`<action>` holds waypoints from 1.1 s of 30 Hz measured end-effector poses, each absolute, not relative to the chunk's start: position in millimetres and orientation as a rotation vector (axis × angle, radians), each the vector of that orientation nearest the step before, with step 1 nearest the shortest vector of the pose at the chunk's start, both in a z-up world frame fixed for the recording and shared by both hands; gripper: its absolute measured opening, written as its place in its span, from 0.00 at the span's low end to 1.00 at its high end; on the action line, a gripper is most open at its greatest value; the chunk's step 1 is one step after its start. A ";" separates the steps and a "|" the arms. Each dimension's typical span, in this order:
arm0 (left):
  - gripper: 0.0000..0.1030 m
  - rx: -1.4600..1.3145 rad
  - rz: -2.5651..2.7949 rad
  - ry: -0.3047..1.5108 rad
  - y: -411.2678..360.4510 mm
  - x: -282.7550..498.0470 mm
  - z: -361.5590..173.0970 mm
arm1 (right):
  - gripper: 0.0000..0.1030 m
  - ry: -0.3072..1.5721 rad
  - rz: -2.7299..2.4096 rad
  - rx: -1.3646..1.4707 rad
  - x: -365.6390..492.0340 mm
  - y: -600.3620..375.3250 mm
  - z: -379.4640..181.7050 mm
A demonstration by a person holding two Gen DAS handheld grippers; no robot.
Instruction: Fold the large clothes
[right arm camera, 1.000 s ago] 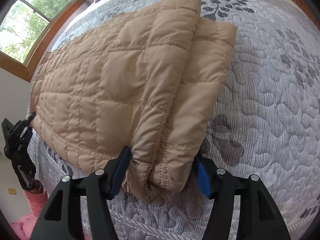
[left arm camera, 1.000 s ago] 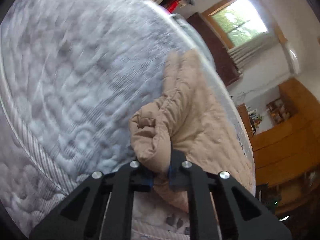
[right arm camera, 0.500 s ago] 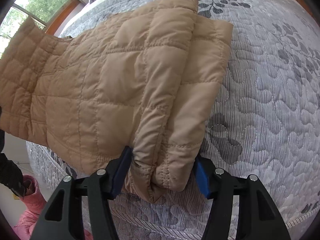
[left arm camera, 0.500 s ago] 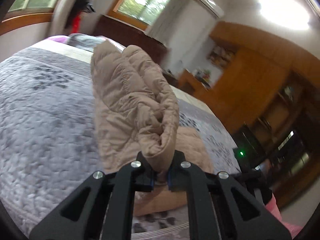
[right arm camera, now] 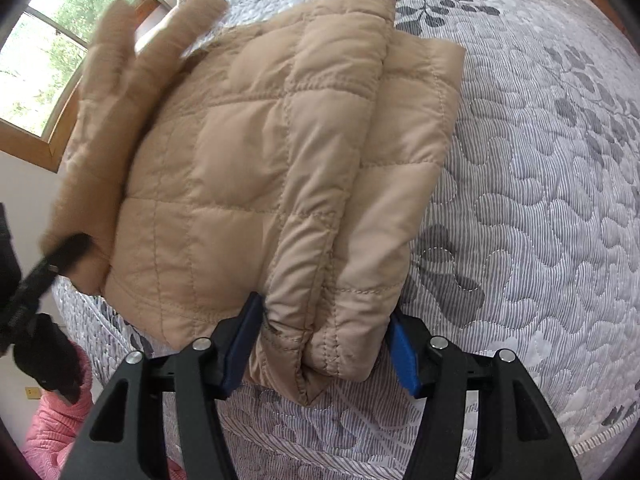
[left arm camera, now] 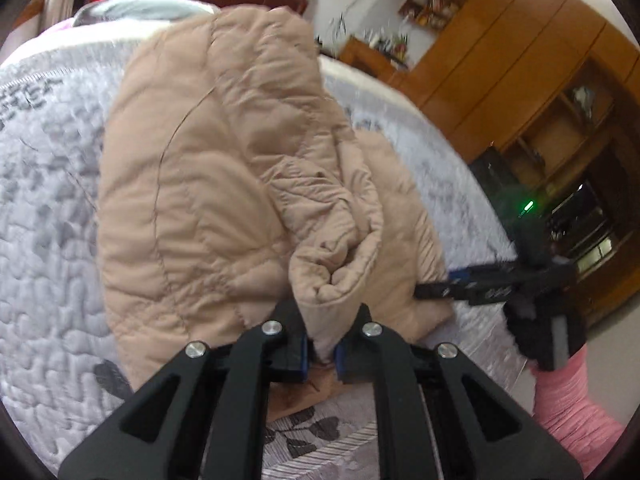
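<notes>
Tan quilted fabric filled the left wrist view: the left gripper had its jaws pressed nearly together on a bunched edge of the jacket, which rose in a crumpled fold above the fingers and hid much of the grey patterned mattress behind. Lower layers of the jacket lay flat on the mattress beneath the raised part. At the right edge the right gripper reached in against the jacket's side, with a pink sleeve below it (blurred there). Wooden cabinets lined the far wall.

From the right wrist view, the right gripper had its jaws spread wide around a thick folded corner of the jacket, the blue pads against both sides of the bundle. The jacket lay on the mattress near its edge. Its far left portion was lifted off the mattress and blurred, pinched by the left gripper at the frame's left. A window showed at upper left.
</notes>
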State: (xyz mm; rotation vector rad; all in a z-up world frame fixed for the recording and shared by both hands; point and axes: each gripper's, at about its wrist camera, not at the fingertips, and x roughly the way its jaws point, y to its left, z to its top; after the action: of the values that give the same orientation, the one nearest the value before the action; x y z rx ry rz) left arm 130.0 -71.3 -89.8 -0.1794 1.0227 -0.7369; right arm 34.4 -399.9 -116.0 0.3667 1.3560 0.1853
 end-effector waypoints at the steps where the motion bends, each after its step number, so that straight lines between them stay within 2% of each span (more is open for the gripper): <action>1: 0.07 -0.175 -0.738 1.035 -72.8 131.7 -96.7 | 0.58 1.357 0.185 0.366 34.4 -399.2 -116.2; 9: 0.09 -0.116 -0.727 1.020 -81.7 133.1 -113.9 | 0.59 1.354 0.175 0.355 39.2 -393.5 -117.7; 16: 0.11 -0.140 -0.737 1.005 -75.8 126.5 -94.8 | 0.59 1.359 0.151 0.344 40.6 -387.2 -113.3; 19: 0.16 -0.152 -0.751 1.004 -68.6 120.1 -81.1 | 0.59 1.347 0.138 0.340 34.8 -386.4 -100.9; 24: 0.39 -0.207 -0.826 0.979 -37.0 97.9 -41.9 | 0.59 1.283 0.124 0.320 26.4 -388.1 -65.7; 27: 0.44 -0.257 -0.859 0.947 -15.6 92.4 -20.4 | 0.59 1.233 0.138 0.302 26.3 -381.8 -40.0; 31: 0.45 -0.218 -0.683 0.897 12.3 107.6 -11.2 | 0.60 1.200 0.217 0.301 35.0 -360.7 -14.7; 33: 0.44 -0.172 -0.542 0.907 24.7 122.2 -16.0 | 0.64 1.213 0.265 0.306 44.9 -343.1 -9.3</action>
State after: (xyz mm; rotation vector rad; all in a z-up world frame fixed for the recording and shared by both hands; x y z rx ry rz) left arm 122.2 24.7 -16.0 -0.1717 0.9073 -0.5418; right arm 44.9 -343.1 -9.3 0.3060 1.2133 0.2655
